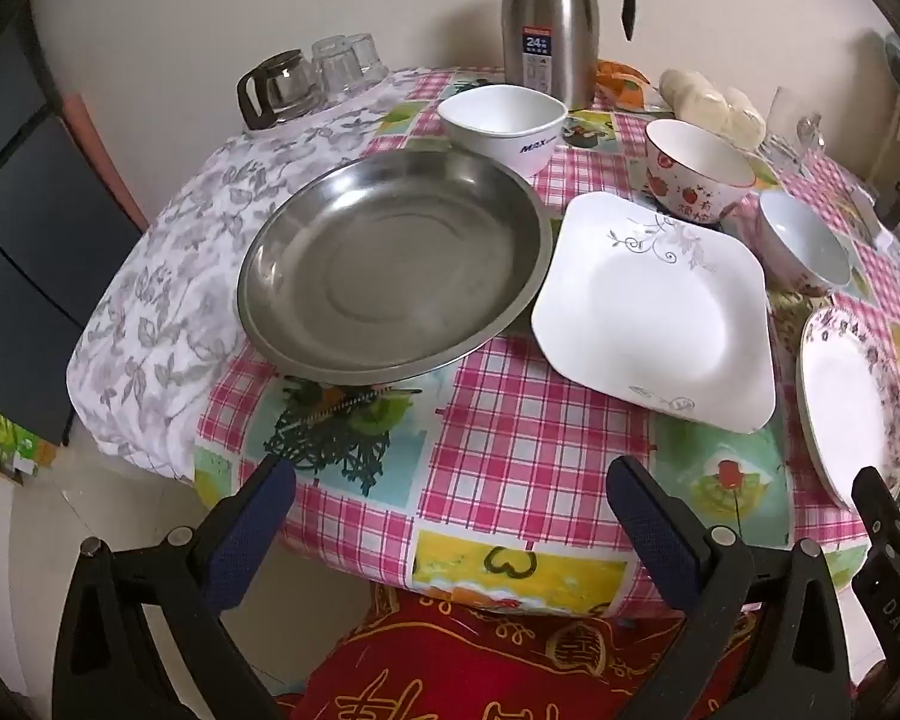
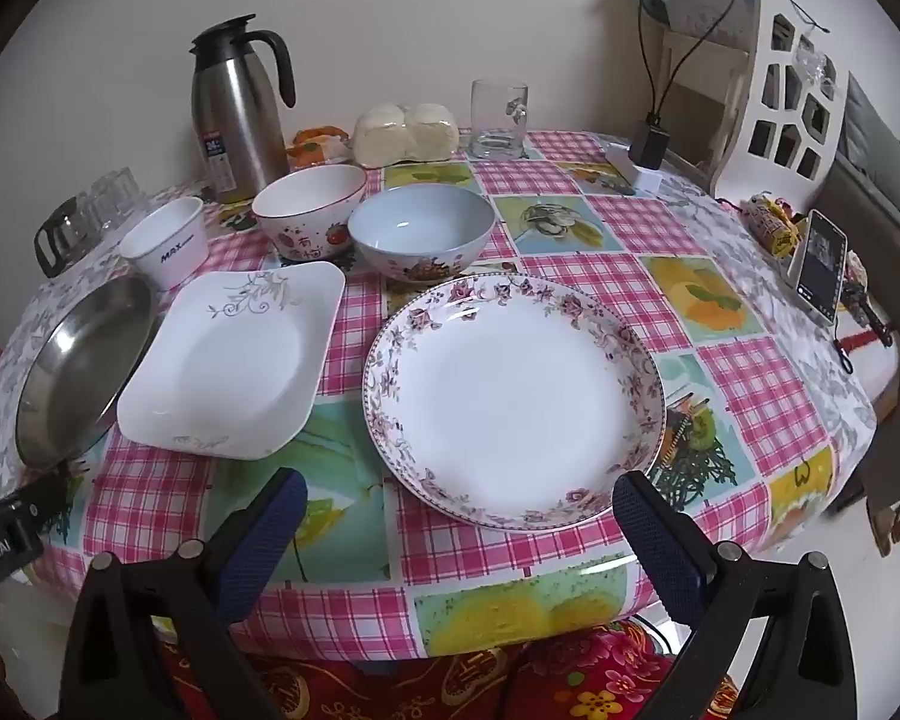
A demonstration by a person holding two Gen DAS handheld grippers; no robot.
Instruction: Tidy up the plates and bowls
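Checked pink cloth covers the round table (image 2: 576, 546) against a plain wall; nothing looks sorted yet, to my eye. Three plates lie singly in a near row: a steel plate (image 1: 390, 264), a square white plate (image 1: 654, 312) touching its rim, and a flowered round plate (image 2: 513, 402) apart to the right. Three bowls stand separately behind: a white bowl (image 1: 504, 123), a strawberry bowl (image 2: 309, 210), a blue bowl (image 2: 423, 231). Left gripper (image 1: 450, 516) and right gripper (image 2: 459, 516) both hang wide and empty at the near edge; all the stacking remains.
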